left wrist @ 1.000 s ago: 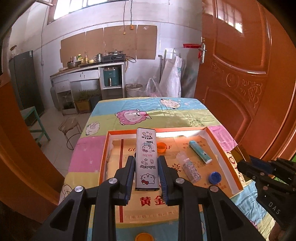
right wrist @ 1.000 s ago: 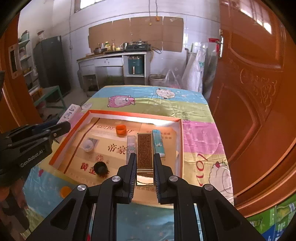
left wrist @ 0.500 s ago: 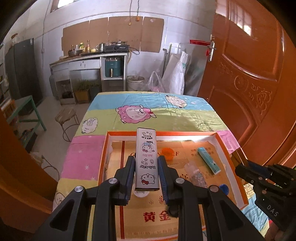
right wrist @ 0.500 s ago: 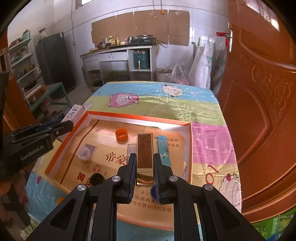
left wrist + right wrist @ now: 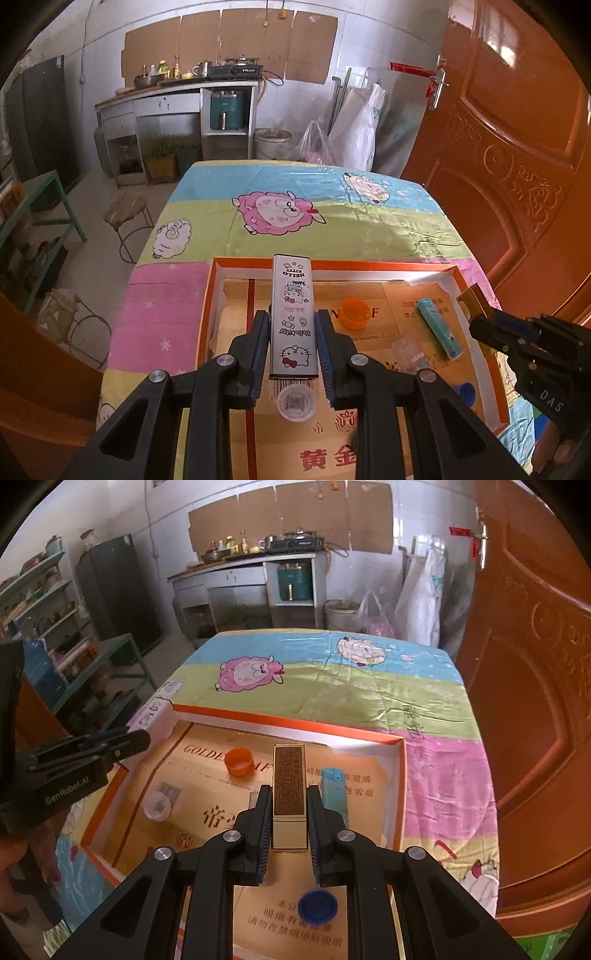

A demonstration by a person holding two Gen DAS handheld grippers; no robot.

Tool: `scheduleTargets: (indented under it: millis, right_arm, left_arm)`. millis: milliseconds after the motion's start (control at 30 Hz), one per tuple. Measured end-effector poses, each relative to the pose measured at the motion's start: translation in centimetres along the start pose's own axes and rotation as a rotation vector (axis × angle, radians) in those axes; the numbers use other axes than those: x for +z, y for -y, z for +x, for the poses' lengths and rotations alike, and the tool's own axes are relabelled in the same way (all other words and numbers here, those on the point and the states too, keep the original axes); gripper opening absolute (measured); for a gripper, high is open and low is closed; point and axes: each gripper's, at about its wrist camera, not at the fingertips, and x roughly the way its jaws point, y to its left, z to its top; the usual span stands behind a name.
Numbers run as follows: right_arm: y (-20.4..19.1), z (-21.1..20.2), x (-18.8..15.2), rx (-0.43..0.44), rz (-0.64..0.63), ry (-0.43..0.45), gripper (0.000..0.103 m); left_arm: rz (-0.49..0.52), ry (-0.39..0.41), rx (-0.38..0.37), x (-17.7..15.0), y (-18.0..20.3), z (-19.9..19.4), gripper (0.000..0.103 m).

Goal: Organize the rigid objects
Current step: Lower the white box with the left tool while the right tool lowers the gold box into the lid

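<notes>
Two grippers loaded: left (image 5: 291, 341) clamps tin (image 5: 292, 314), right (image 5: 290, 814) clamps gold box (image 5: 289, 794); long axes point toward tray's (image 5: 284, 722) far edge.

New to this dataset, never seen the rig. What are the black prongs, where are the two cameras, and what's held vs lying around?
No robot here: a person holds a two-finger gripper in each hand, and each carries a fisheye camera looking along its fingers. The black prongs are those fingers.

Left wrist view: the left gripper is shut on a tall white Hello Kitty tin. The right gripper shows at that picture's right edge.

Right wrist view: the right gripper is shut on a slim gold box with a brown printed panel.

Both hover over a shallow orange-rimmed cardboard tray on a cartoon sheep tablecloth. In the tray lie an orange cap, a clear plastic cap, a blue bottle cap and a light-blue tube.
</notes>
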Motion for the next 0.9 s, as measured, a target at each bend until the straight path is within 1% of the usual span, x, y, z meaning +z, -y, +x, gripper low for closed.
scheduleTargets:
  millis: [167, 467, 900]
  right_arm:
    - [0.6, 1.6, 1.2, 0.02, 0.0, -0.034, 0.018]
    - [1.3, 4.7, 2.8, 0.047, 0.003, -0.092, 0.018]
    - [0.0, 7.4, 3.6, 0.032, -0.035, -0.136, 0.018]
  left_arm:
    - [-0.011, -0.031, -0.011, 0.4, -0.2, 1.2, 0.026]
    - [-0.015, -0.058, -0.011, 0.8, -0.5, 2.5, 0.026]
    - [-0.023, -0.084, -0.01, 0.9, -1.0, 3.9, 0.026]
